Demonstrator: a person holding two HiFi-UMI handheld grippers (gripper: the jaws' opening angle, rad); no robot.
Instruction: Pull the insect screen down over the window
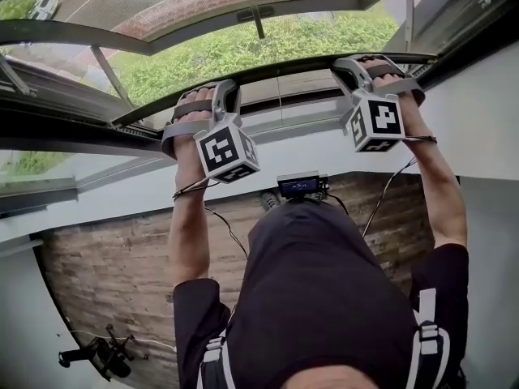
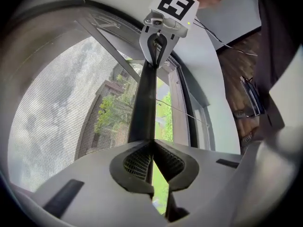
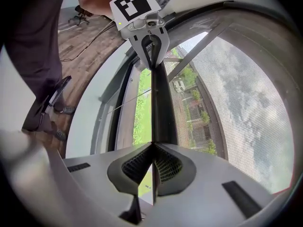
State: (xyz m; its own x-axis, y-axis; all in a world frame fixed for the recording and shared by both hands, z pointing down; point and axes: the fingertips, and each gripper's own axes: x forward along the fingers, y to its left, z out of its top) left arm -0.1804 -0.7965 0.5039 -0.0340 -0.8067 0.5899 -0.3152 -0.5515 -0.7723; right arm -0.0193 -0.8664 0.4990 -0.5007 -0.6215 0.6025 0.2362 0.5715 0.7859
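The insect screen's dark bottom bar (image 1: 284,69) runs across the window opening, and both grippers hold it. My left gripper (image 1: 212,97) is shut on the bar toward its left end, my right gripper (image 1: 371,61) toward its right end. In the left gripper view the jaws (image 2: 152,145) pinch the bar (image 2: 144,93), which leads up to the other gripper (image 2: 163,18); grey mesh (image 2: 61,108) hangs to its left. In the right gripper view the jaws (image 3: 152,145) clamp the same bar (image 3: 163,103), with mesh (image 3: 236,108) to its right.
Below the bar the window is open onto green grass (image 1: 243,47). The white sill and wall (image 1: 146,193) stand under the dark window frame (image 1: 73,128). A wooden floor (image 1: 113,274) carries an office chair (image 1: 101,355) and cables. A small device (image 1: 298,185) hangs at the person's chest.
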